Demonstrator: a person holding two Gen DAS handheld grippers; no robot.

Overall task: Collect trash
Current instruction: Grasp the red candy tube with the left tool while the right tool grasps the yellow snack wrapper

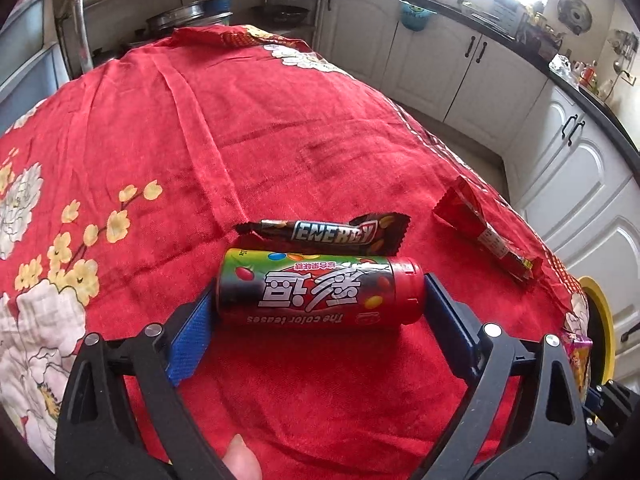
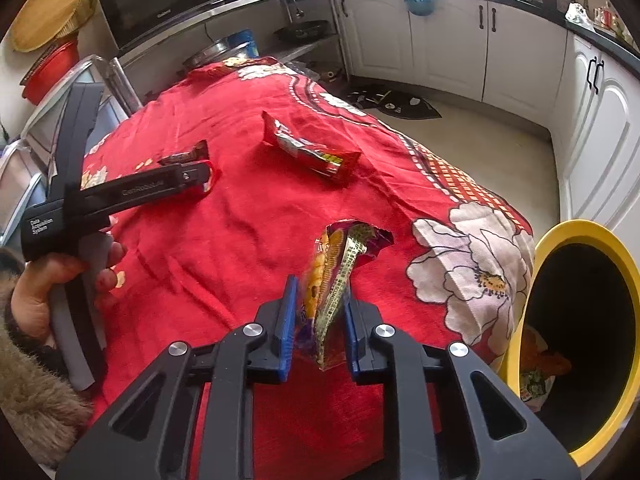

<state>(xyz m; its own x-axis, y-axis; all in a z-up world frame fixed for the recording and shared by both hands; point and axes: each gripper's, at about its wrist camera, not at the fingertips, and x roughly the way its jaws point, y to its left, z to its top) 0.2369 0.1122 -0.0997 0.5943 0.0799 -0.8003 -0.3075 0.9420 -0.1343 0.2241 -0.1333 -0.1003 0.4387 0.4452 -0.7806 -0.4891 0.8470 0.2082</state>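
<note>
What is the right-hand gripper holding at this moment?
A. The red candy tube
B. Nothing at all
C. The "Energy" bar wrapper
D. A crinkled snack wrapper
D: in the right wrist view, the right gripper has its blue pads closed on a crinkled snack wrapper, while the candy tube lies between the open fingers of the left gripper.

Candy tube: glossy printed plastic, smooth red cap.
Energy-bar wrapper: shiny crinkled foil film.
Red wrapper: glossy film, creased.
Snack packet: thin crumpled glossy film.
Tablecloth: matt woven cloth, wrinkled, over the worktop.
Bin: smooth yellow plastic rim.
Left hand-held gripper: matt black plastic, textured blue pads, bright metal bolts.
</note>
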